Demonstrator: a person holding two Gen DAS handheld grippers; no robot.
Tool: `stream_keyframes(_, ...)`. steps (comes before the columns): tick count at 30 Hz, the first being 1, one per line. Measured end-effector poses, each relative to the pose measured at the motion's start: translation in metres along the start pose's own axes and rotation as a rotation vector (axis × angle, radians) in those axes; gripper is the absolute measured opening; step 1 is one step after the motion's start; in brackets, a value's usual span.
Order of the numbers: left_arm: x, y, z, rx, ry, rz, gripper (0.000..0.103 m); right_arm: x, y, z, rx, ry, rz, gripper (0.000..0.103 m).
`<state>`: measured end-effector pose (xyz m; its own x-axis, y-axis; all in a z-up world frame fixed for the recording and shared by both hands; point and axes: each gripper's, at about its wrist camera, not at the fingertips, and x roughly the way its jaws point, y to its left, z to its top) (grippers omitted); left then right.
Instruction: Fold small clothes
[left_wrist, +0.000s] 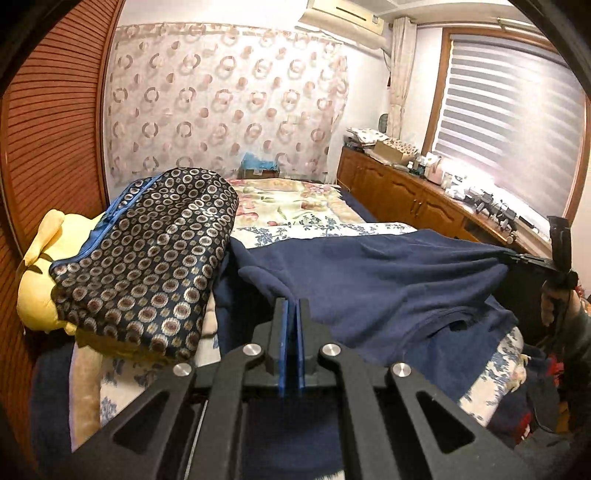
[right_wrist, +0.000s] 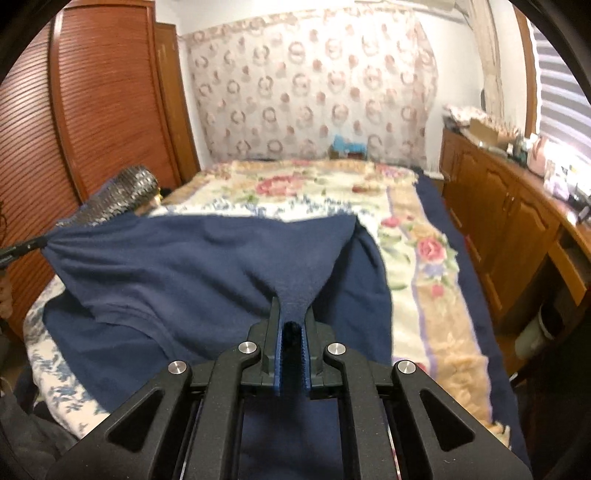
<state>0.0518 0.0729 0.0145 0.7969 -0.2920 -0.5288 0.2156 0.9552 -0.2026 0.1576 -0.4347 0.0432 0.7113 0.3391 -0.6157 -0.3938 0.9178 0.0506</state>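
A navy blue fleece garment (left_wrist: 388, 280) is held stretched above the bed between my two grippers. My left gripper (left_wrist: 292, 306) is shut on one corner of it, the cloth pinched between the blue pads. My right gripper (right_wrist: 293, 314) is shut on the opposite corner of the garment (right_wrist: 192, 266), which fans out from its jaws. The right gripper also shows at the far right of the left wrist view (left_wrist: 532, 258), and the left one at the far left of the right wrist view (right_wrist: 22, 249). The lower part of the garment lies on the bed.
The bed has a floral blanket (right_wrist: 417, 236). A dark patterned cushion (left_wrist: 147, 258) lies on a yellow plush toy (left_wrist: 40, 273) to the left. A slatted wooden wardrobe (right_wrist: 99, 110) stands left; a cluttered wooden cabinet (left_wrist: 413, 192) runs along the right under the window.
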Motion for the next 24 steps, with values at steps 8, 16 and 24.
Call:
stream_keyframes(8, -0.011, 0.012, -0.019, -0.023, 0.027, 0.032, 0.000, -0.034, 0.006, -0.006, -0.040, 0.010, -0.026, 0.005)
stream_keyframes(16, 0.013, 0.020, -0.060, -0.041, 0.139, 0.088, 0.001, 0.011, -0.007, -0.065, -0.021, 0.207, -0.112, 0.022)
stream_keyframes(24, 0.012, 0.020, -0.064, -0.054, 0.135, 0.072, 0.017, -0.001, -0.007, -0.068, 0.024, 0.134, -0.145, 0.036)
